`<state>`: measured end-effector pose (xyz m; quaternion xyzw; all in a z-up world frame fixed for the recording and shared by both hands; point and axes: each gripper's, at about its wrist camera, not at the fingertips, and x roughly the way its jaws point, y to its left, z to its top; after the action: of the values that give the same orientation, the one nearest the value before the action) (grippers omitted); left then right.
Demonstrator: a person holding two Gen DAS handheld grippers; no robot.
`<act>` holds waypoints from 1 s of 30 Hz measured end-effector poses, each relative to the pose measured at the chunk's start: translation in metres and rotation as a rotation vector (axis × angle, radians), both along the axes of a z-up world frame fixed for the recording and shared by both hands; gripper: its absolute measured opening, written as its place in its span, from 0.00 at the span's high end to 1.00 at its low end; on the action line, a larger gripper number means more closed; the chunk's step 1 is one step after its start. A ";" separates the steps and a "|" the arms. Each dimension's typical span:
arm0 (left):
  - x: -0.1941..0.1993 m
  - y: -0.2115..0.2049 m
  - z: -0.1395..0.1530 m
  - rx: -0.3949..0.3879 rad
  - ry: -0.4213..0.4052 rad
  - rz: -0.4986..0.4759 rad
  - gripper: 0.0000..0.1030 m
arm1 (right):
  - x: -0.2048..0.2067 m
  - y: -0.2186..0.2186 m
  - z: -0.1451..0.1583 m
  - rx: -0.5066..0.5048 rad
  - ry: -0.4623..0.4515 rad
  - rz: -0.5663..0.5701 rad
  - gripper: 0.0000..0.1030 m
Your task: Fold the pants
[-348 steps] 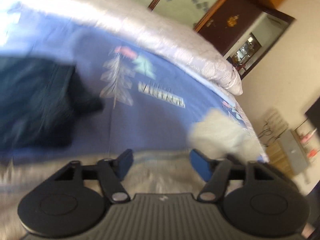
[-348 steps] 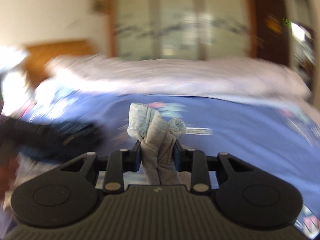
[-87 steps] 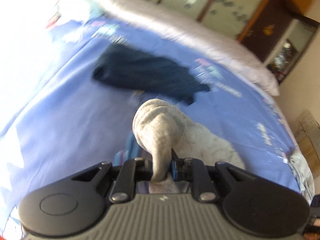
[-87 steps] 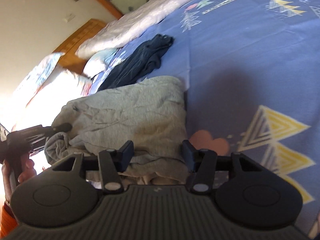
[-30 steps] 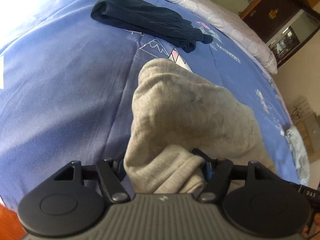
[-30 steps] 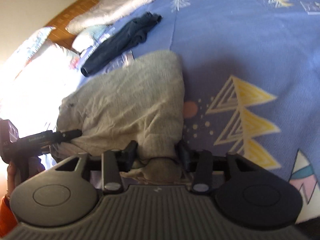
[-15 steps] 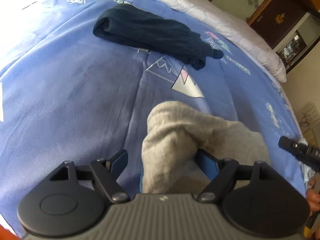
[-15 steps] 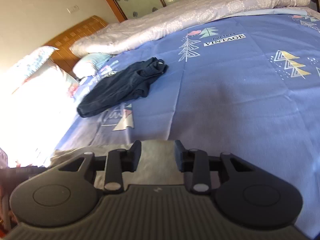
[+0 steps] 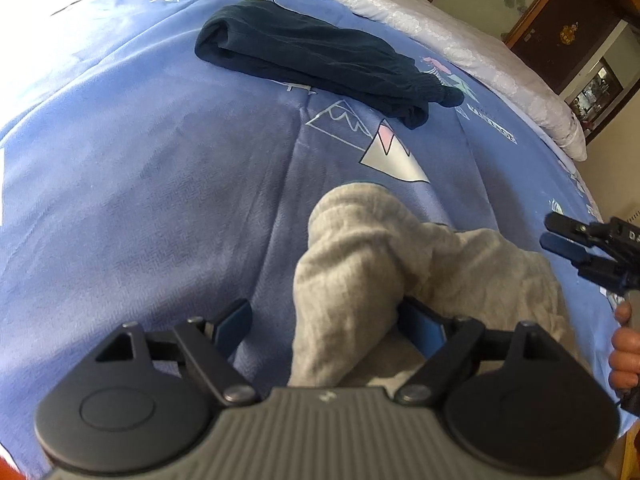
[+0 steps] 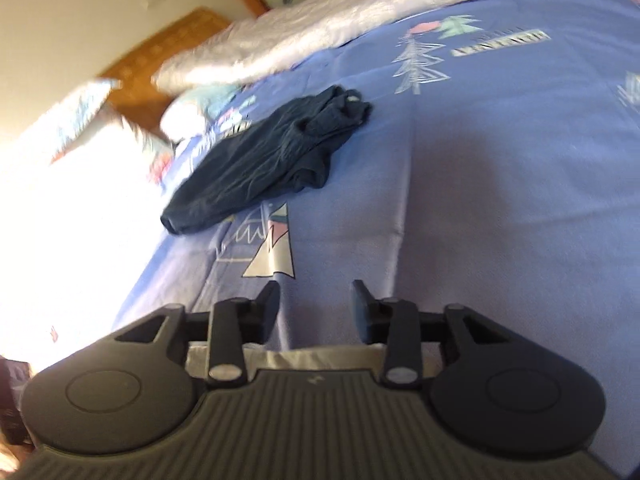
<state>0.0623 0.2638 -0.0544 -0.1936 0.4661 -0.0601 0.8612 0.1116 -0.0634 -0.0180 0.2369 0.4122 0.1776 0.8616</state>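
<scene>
The grey pants (image 9: 384, 264) lie folded in a bundle on the blue bedspread (image 9: 152, 184) near its front edge. My left gripper (image 9: 326, 316) is open, its blue pads on either side of the bundle's near fold without squeezing it. My right gripper (image 10: 316, 306) is open and empty above the bedspread (image 10: 500, 184); a strip of grey cloth (image 10: 312, 358) shows just under its body. The right gripper also shows at the right edge of the left wrist view (image 9: 576, 244), held by a hand.
Dark navy pants (image 9: 316, 64) lie folded farther back on the bed, also in the right wrist view (image 10: 272, 160). A pale quilt (image 9: 440, 28) lies along the far side. Pillows (image 10: 80, 116) and a wooden headboard (image 10: 160, 56) are at left. A dark cabinet (image 9: 568, 28) stands beyond.
Both grippers have let go of the grey pants and opened. The right gripper has lifted and pulled back off the bundle. The left gripper has opened wider around the fold.
</scene>
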 end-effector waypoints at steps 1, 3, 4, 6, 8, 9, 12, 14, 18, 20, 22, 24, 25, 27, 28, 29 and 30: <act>0.000 0.000 0.000 0.002 -0.005 -0.003 0.18 | -0.009 -0.012 0.000 0.039 0.003 -0.031 0.55; -0.001 -0.001 -0.001 0.007 -0.013 -0.003 0.18 | -0.032 -0.036 0.000 0.119 -0.003 -0.078 0.55; 0.000 -0.001 -0.001 0.008 -0.015 -0.003 0.18 | -0.044 -0.043 0.003 0.143 -0.014 -0.089 0.54; -0.001 -0.001 -0.001 0.009 -0.017 -0.001 0.18 | -0.063 -0.044 0.010 0.161 -0.043 -0.065 0.55; -0.001 -0.002 -0.001 0.011 -0.016 0.001 0.18 | -0.076 -0.034 0.016 0.150 -0.061 -0.016 0.55; -0.001 -0.002 -0.001 0.013 -0.015 0.002 0.18 | -0.080 -0.025 0.016 0.149 -0.060 0.019 0.55; -0.002 -0.003 -0.001 0.021 -0.021 0.002 0.17 | -0.086 0.007 0.007 0.078 -0.026 0.104 0.56; -0.003 -0.004 -0.001 0.029 -0.026 -0.001 0.17 | -0.083 0.021 -0.017 -0.026 0.072 0.107 0.58; -0.004 -0.006 0.000 0.048 -0.024 0.011 0.16 | -0.086 0.000 -0.031 0.068 0.114 0.009 0.68; -0.005 -0.006 0.000 0.051 -0.026 0.016 0.15 | -0.091 -0.006 -0.022 0.043 0.105 -0.010 0.67; -0.006 -0.005 0.000 0.044 -0.023 0.019 0.15 | -0.102 -0.014 -0.013 0.031 0.084 -0.031 0.65; -0.003 -0.002 0.001 0.029 -0.008 0.021 0.14 | -0.113 -0.022 -0.006 0.043 0.064 -0.054 0.59; -0.002 -0.001 0.002 0.022 0.004 0.022 0.13 | -0.118 -0.026 -0.004 0.052 0.059 -0.064 0.59; -0.002 0.004 0.006 -0.001 0.036 0.027 0.12 | -0.126 -0.034 -0.001 0.063 0.053 -0.084 0.58; -0.005 0.007 0.009 -0.016 0.047 0.034 0.12 | -0.130 -0.039 0.000 0.067 0.049 -0.096 0.57; -0.009 0.011 0.011 -0.030 0.055 0.044 0.12 | -0.135 -0.044 0.001 0.075 0.045 -0.107 0.55; -0.014 0.014 0.014 -0.045 0.054 0.052 0.12 | -0.139 -0.047 0.002 0.086 0.042 -0.119 0.53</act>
<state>0.0481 0.2778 -0.0401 -0.2264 0.4824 -0.0427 0.8451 -0.0269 -0.1102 -0.0162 0.3016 0.4075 0.1385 0.8508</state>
